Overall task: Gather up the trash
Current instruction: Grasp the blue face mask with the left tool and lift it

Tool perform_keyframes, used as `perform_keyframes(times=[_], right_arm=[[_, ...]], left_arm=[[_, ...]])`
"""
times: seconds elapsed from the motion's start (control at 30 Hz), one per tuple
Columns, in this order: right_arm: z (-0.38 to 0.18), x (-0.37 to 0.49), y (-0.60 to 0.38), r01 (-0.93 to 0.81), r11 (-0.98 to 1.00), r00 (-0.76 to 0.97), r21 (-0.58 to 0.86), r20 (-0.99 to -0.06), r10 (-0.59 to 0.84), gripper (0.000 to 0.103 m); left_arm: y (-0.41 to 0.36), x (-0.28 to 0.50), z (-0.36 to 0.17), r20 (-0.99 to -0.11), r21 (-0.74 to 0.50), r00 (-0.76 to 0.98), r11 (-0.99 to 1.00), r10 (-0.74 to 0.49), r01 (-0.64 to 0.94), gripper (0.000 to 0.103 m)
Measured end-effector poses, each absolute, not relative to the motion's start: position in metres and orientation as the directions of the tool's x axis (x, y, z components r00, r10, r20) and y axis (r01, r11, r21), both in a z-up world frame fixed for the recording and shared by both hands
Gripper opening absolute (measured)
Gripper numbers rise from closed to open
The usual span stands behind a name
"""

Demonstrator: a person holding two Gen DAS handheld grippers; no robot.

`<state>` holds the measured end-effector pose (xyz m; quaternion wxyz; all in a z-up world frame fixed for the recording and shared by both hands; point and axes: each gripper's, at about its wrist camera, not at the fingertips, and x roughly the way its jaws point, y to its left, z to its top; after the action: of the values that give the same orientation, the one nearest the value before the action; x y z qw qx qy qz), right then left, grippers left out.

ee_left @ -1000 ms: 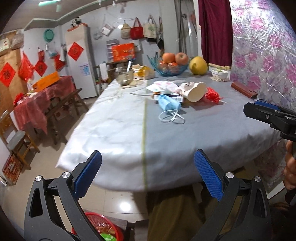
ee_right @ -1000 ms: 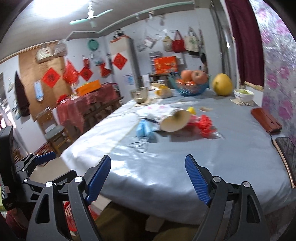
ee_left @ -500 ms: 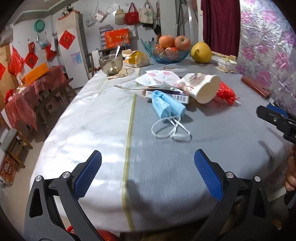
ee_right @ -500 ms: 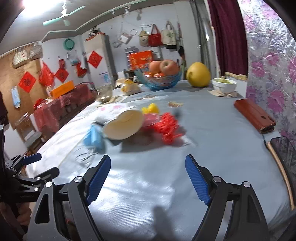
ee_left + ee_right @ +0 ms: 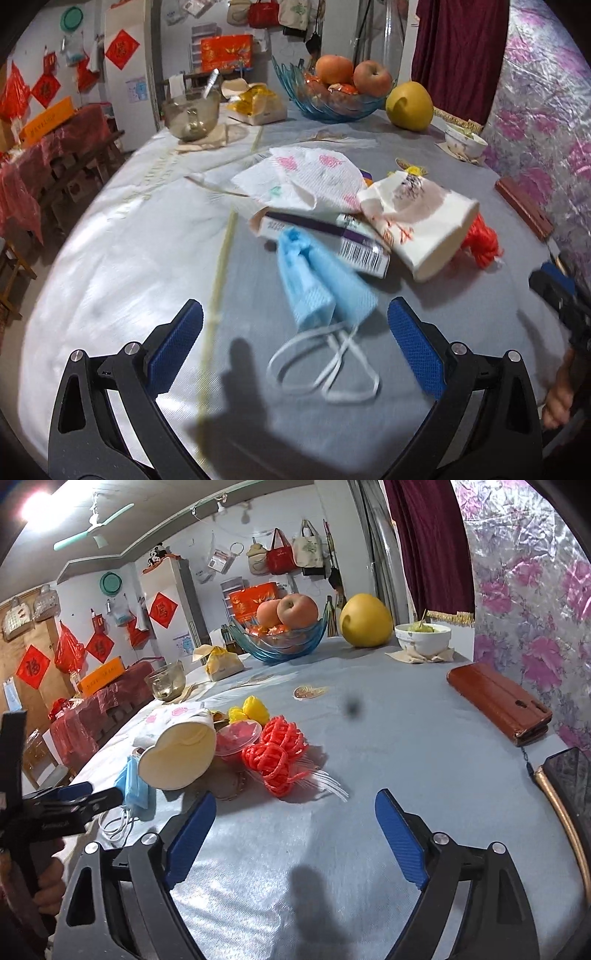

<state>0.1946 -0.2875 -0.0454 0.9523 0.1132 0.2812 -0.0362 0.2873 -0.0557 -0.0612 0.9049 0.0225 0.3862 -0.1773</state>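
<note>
A pile of trash lies mid-table. A blue face mask (image 5: 317,280) with white ear loops lies just ahead of my open, empty left gripper (image 5: 295,343). Behind it are a small carton with a barcode (image 5: 332,236), a tipped paper cup (image 5: 424,225), a printed paper napkin (image 5: 306,177) and red foam netting (image 5: 480,243). In the right wrist view the red netting (image 5: 277,753), a clear plastic lid (image 5: 236,738), yellow netting (image 5: 255,707), the paper cup (image 5: 177,757) and the mask (image 5: 135,790) lie ahead-left of my open, empty right gripper (image 5: 295,834).
At the table's far end stand a blue glass fruit bowl (image 5: 332,99), a pomelo (image 5: 408,105), a white bowl (image 5: 423,638), a glass bowl with a spoon (image 5: 192,110) and a food box (image 5: 255,105). A brown wallet (image 5: 498,705) and a phone (image 5: 569,775) lie by the right wall.
Both grippers have moved forward over the table toward the trash pile. The left now hovers just short of the blue mask; the right has closed in on the red netting. Both stayed open.
</note>
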Motion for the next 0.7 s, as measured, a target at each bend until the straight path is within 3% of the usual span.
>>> perform_keyframes(times=[0.13,0.27,0.37,0.5,0.7], right_arm=[[-0.045,0.194,-0.289,0.123,0.969,0.844,0.212,-0.537,0.010,0.086],[-0.046,0.194,-0.289,0.123,0.966,0.842,0.228,-0.539,0.020,0.086],[-0.046,0.194,-0.289,0.121,0.967,0.844,0.223,-0.537,0.019,0.086],[-0.047,0.195,-0.287,0.112,0.967,0.844,0.227,-0.535,0.028,0.086],[-0.048,0.195,-0.289,0.120,0.962,0.845,0.244,-0.534,0.030,0.086]], left_arm=[[-0.064,0.309,-0.071,-0.757,-0.151,0.567,0.931,-0.326,0.333,0.096],[-0.042,0.314,-0.072,-0.770,-0.129,0.583,0.958,-0.259,0.255,0.096],[-0.011,0.311,-0.070,-0.765,-0.132,0.604,0.973,-0.222,0.189,0.096],[0.006,0.304,-0.065,-0.745,-0.172,0.614,0.965,-0.259,0.199,0.096],[-0.039,0.304,-0.060,-0.705,-0.048,0.665,0.953,-0.245,0.300,0.094]])
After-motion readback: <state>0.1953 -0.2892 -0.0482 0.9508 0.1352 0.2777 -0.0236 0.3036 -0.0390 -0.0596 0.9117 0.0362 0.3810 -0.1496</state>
